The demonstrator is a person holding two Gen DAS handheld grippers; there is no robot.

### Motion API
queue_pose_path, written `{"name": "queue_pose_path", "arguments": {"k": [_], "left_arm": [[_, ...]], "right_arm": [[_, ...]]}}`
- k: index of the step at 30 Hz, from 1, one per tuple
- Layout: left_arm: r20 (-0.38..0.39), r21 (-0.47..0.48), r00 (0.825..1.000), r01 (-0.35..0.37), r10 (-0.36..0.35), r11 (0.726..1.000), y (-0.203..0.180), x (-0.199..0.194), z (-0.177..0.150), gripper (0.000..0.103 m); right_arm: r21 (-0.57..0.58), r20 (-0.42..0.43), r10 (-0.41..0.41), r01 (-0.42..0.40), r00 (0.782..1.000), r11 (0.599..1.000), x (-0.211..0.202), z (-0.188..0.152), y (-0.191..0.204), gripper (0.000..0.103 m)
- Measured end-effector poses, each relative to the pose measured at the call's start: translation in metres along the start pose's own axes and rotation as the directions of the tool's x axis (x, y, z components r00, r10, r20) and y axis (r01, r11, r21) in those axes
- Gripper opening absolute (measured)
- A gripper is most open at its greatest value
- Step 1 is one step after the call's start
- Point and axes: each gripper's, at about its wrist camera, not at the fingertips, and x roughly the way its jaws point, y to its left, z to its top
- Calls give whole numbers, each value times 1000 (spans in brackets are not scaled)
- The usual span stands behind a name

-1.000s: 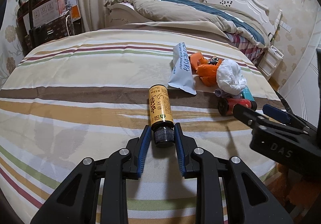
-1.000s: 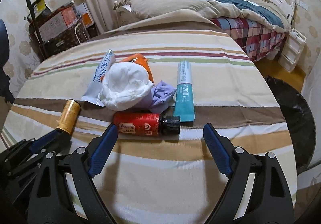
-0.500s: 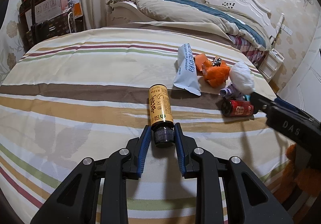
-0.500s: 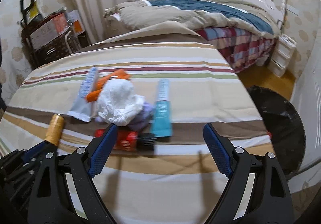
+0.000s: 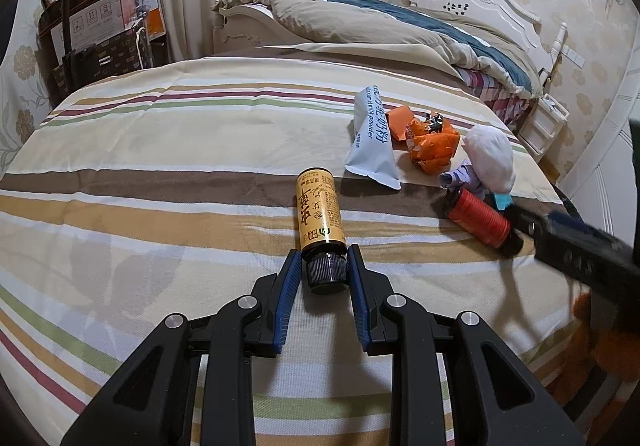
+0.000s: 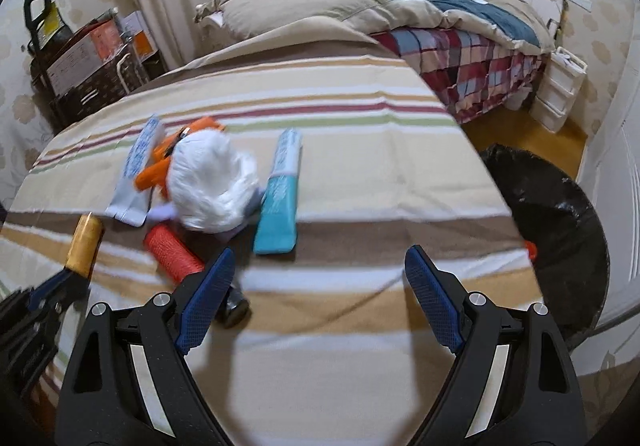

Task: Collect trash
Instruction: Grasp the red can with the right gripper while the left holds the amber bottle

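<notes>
On a striped bedcover (image 5: 168,150), seen from the left wrist, the left gripper (image 5: 323,272) is clamped on the black cap of a gold bottle (image 5: 319,215) lying on its side, its body pointing away from the camera. To the right lie a white-and-blue sachet (image 5: 372,144), crumpled orange wrappers (image 5: 430,142), a white tissue wad (image 5: 490,158) and a red bottle (image 5: 478,218), with the right gripper's dark finger (image 5: 576,246) touching the red bottle's near end. From the right wrist, the picture is blurred: the right gripper (image 6: 320,286) stands wide open with nothing held, its left pad in front of the red bottle's (image 6: 172,252) cap end. A teal tube (image 6: 280,194) lies just beyond, beside the tissue wad (image 6: 210,182). A black-lined bin (image 6: 560,230) sits off the cover's right edge.
</notes>
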Motion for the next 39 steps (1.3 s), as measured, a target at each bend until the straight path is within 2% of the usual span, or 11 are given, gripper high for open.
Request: {"name": "queue_pose_path", "arguments": {"k": [3, 9, 14, 21, 28, 36, 38, 39], "left_arm": [[0, 0, 1000, 0, 0, 1000, 0, 0, 0, 27], [6, 0, 1000, -12, 12, 1000, 3, -2, -1, 27], [9, -13, 1000, -23, 23, 1000, 11, -4, -3, 27], [12, -26, 1000, -27, 27, 999, 15, -7, -3, 27], [17, -34, 1000, -26, 26, 999, 16, -8, -3, 27], [19, -49, 999, -38, 39, 998, 25, -11, -4, 27], [22, -48, 999, -43, 44, 998, 26, -12, -4, 27], [23, -49, 999, -44, 45, 998, 26, -12, -4, 27]], "right_arm": [[-18, -10, 22, -22, 1000, 1000, -5, -8, 5, 85], [-32, 23, 29, -28, 999, 999, -19, -12, 10, 83], [-78, 35, 88, -85, 996, 993, -32, -18, 26, 65], [-151, -13, 171, -171, 985, 974, -31, -25, 52, 44], [-205, -63, 250, -258, 966, 944, -27, -30, 76, 43], [-213, -51, 231, -237, 972, 948, -17, -18, 86, 43], [-228, -65, 227, -236, 972, 945, -12, -19, 92, 34], [-232, -70, 226, -236, 972, 944, -10, -20, 93, 25]]}}
